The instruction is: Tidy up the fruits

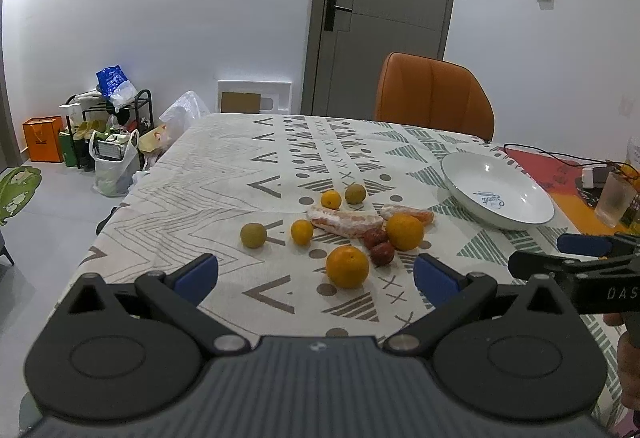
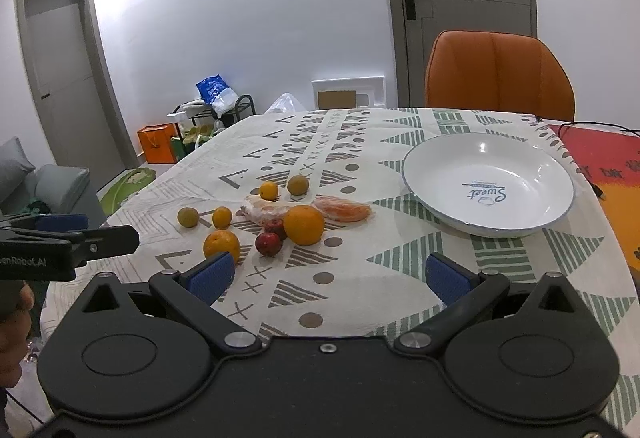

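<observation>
Nine-odd fruits lie loose mid-table, left of the empty white bowl point(image 2: 488, 190). Left gripper point(image 1: 316, 278) and right gripper point(image 2: 328, 278) both spread, holding nothing. Nearest orange point(image 1: 347, 266) looks firm, rollable; pinch across its middle.

Bare tablecloth point(image 2: 360, 286) is lying open between the clustered fruit point(image 2: 276, 214) and white bowl point(image 2: 488, 186), nothing blocking it.
</observation>
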Available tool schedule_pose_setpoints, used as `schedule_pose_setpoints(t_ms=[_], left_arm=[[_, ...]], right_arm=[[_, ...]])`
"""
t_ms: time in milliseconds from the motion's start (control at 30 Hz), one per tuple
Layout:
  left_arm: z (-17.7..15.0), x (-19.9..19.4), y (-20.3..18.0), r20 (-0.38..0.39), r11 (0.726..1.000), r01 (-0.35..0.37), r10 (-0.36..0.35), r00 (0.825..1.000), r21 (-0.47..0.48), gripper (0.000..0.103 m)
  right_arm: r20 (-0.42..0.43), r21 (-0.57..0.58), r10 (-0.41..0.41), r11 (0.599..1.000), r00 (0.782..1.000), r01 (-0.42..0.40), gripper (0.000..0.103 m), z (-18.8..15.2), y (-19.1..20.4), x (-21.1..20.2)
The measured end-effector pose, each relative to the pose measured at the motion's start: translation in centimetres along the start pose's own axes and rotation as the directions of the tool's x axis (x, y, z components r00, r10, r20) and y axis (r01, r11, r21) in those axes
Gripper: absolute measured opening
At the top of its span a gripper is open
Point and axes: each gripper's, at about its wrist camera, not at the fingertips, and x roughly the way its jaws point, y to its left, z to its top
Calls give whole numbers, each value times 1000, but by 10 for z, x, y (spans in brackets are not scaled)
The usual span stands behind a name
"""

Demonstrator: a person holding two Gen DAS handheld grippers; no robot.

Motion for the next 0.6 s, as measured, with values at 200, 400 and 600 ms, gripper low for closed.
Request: schedule_pose_setpoints(t_ms=[200,400,600], left_arm=[[0,-1,-1,6,1000,2,-2,1000,0,103],[0,-2,-1,9,1000,5,-5,1000,-2,103],[1,-5,-4,41,1000,21,-21,999,3,103]], right_arm=[[7,-1,4,1000,1000,-4,103,1,0,-2],[12,-6,6,1000,1000,-6,103,3,1,-2],[13,-16,7,1000,1000,-7,103,4,1,-1]])
